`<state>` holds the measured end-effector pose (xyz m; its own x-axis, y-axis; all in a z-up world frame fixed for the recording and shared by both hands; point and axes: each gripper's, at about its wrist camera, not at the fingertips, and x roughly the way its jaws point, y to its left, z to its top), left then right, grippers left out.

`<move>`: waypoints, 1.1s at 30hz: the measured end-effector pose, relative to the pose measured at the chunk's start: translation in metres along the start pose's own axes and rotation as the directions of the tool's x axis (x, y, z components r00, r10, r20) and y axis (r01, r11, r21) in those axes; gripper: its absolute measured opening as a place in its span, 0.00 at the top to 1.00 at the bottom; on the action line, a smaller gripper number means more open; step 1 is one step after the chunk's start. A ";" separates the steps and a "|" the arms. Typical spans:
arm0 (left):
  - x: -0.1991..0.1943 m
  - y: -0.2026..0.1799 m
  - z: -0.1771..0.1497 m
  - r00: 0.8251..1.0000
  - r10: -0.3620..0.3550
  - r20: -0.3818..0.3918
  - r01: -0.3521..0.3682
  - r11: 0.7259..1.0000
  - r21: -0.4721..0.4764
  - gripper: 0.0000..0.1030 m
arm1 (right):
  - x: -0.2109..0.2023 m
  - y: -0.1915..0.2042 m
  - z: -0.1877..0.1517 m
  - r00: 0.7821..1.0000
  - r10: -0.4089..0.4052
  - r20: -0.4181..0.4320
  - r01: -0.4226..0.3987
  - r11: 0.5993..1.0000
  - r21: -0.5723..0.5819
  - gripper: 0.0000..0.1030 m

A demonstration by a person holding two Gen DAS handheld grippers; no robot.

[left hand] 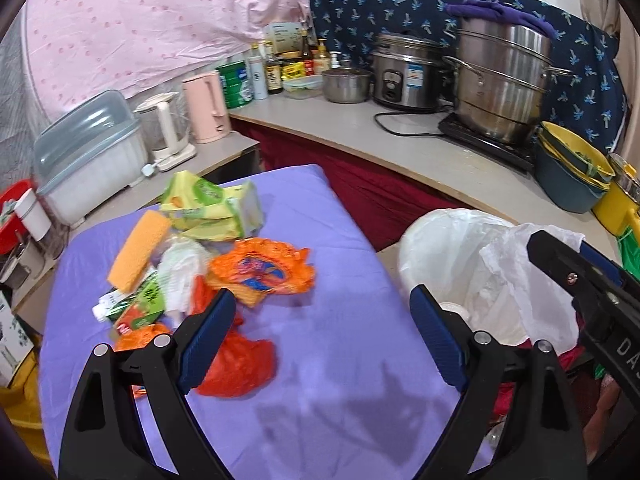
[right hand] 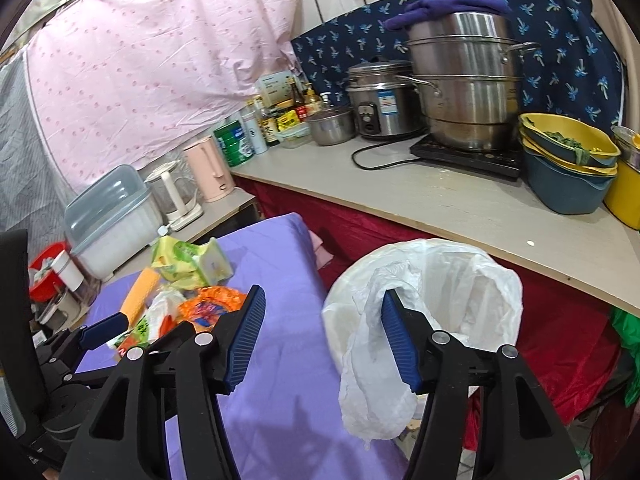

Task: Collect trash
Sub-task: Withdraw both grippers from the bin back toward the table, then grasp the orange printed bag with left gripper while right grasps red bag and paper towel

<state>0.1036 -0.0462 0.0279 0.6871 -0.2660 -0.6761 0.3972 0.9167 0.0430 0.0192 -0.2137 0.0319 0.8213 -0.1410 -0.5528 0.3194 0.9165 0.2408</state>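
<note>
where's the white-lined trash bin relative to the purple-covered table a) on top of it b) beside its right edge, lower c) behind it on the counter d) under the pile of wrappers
b: the bin with its white liner stands off the right edge of the purple table, below the counter, while the wrappers lie on the table's left part.

A cramped home kitchen — a worktop carries a stacked steel steamer pot on a hotplate, a rice cooker, sauce bottles, two kettles and a dish box. Patterned cloths hang as walls — pink and navy.
</note>
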 end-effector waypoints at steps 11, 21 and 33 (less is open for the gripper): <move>-0.007 0.087 -0.033 0.991 0.122 -0.057 -0.127 0.986 -0.112 0.16 | 0.012 0.065 -0.028 0.994 0.086 -0.071 -0.092 0.993 -0.080 0.42; -0.010 0.165 -0.070 0.973 0.187 -0.133 -0.214 0.950 -0.228 0.15 | 0.029 0.122 -0.061 0.978 0.146 -0.150 -0.167 0.976 -0.138 0.37; -0.001 0.224 -0.104 0.956 0.208 -0.206 -0.266 0.912 -0.313 0.13 | 0.066 0.174 -0.097 0.956 0.157 -0.246 -0.205 0.962 -0.181 0.29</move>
<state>0.1283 0.1903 -0.0381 0.6140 -0.0020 -0.7893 -0.0107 0.9999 -0.0109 0.0827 -0.0275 -0.0398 0.7196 0.1015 -0.6869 0.0535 0.9782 0.2006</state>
